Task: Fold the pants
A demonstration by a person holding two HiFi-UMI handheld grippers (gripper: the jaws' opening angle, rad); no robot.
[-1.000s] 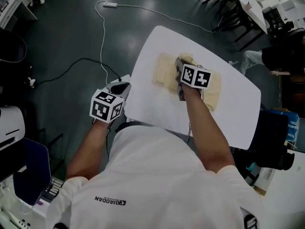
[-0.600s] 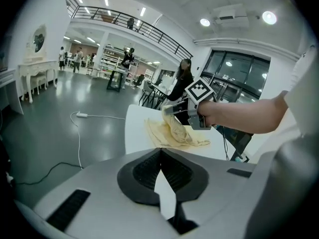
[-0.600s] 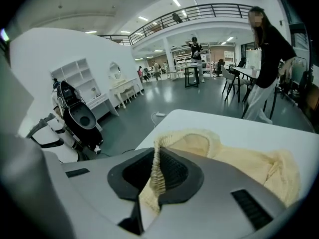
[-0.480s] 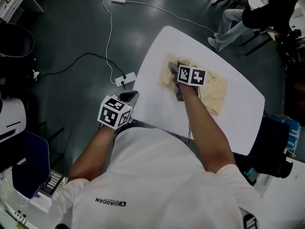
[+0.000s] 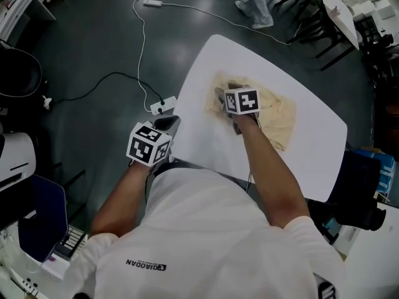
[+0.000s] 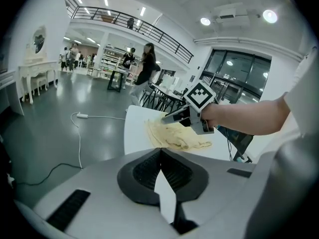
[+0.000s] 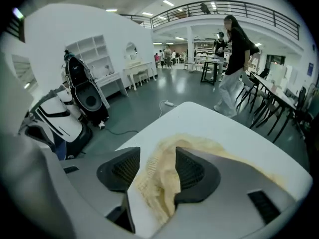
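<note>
Pale yellow pants (image 5: 274,114) lie bunched on the white table (image 5: 199,132). My right gripper (image 5: 225,91) hangs low over their left end. Its jaws are opening, and a loose fold of the pants (image 7: 160,180) lies between them, clear of the left pad (image 7: 122,167). My left gripper (image 5: 168,124) is shut and empty, held off the table's near left edge. In the left gripper view its closed tips (image 6: 160,151) point across the table (image 6: 134,128) toward the pants (image 6: 174,136) and the right gripper (image 6: 187,117).
A power strip (image 5: 163,104) and its white cable (image 5: 140,42) lie on the dark floor left of the table. Black chairs (image 5: 302,11) stand beyond the far corner and a dark bag (image 5: 358,192) at the right. A person (image 7: 233,68) walks behind the table.
My right gripper sank onto the pants, shifted slightly left, and its jaws spread from nearly shut to wide, letting the fold go. The left gripper barely moved.
</note>
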